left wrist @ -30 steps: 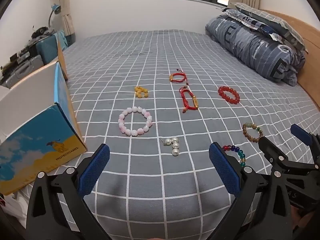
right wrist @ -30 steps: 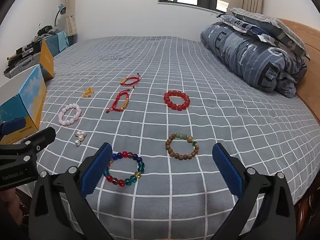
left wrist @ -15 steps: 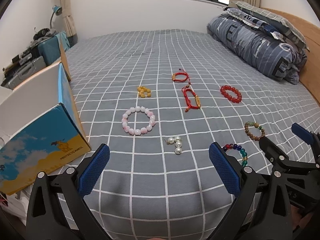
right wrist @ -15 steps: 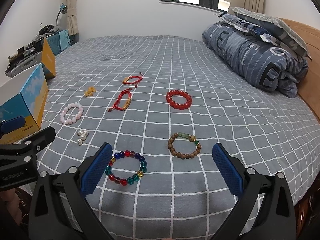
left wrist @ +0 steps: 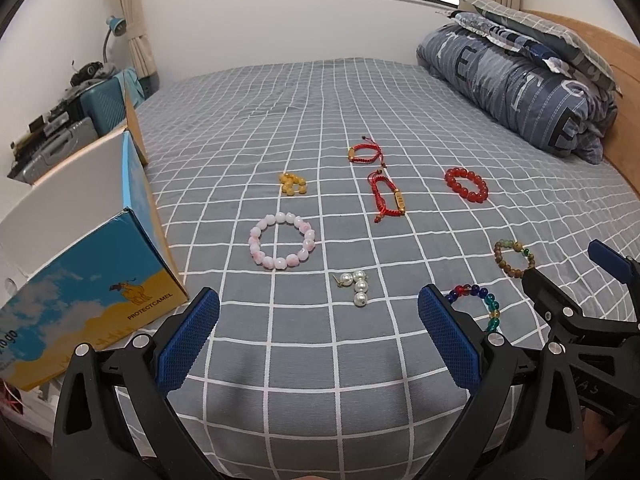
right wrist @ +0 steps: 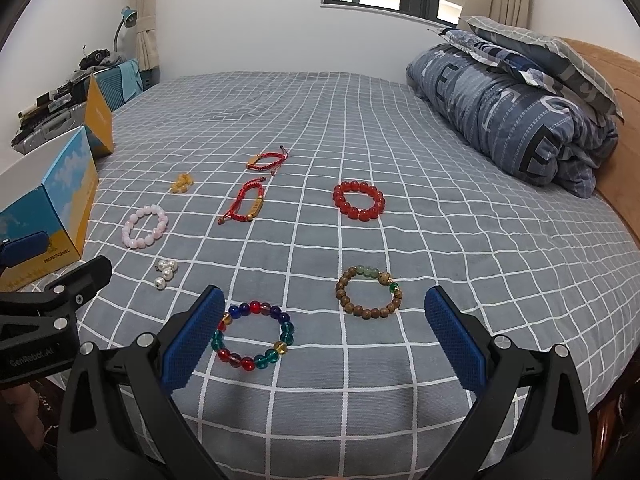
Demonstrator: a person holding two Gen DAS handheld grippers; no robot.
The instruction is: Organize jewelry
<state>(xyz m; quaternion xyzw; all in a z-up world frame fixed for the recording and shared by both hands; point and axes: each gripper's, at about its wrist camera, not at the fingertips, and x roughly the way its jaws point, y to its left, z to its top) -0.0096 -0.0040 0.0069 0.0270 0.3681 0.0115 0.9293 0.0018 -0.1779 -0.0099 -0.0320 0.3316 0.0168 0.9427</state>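
Several bracelets lie spread on a grey checked bed. A pink bead bracelet [left wrist: 282, 241] and a pearl cluster [left wrist: 356, 285] lie just ahead of my open left gripper [left wrist: 319, 334]. Farther off are yellow beads [left wrist: 293, 184], two red cord bracelets [left wrist: 365, 153] [left wrist: 387, 198] and a red bead bracelet [left wrist: 466, 184]. In the right wrist view, a multicoloured bead bracelet [right wrist: 256, 336] lies by the left finger of my open right gripper [right wrist: 320, 336], and a brown wooden bracelet [right wrist: 370, 297] lies just beyond. Neither gripper holds anything.
An open blue and yellow cardboard box [left wrist: 80, 264] stands at the bed's left edge. A rolled blue duvet [left wrist: 520, 92] and pillows lie along the wooden headboard on the right. Suitcases and a desk lamp [left wrist: 114, 28] stand beyond the box.
Both grippers have drawn back slightly toward the near edge of the bed, still open. The jewelry has not moved.
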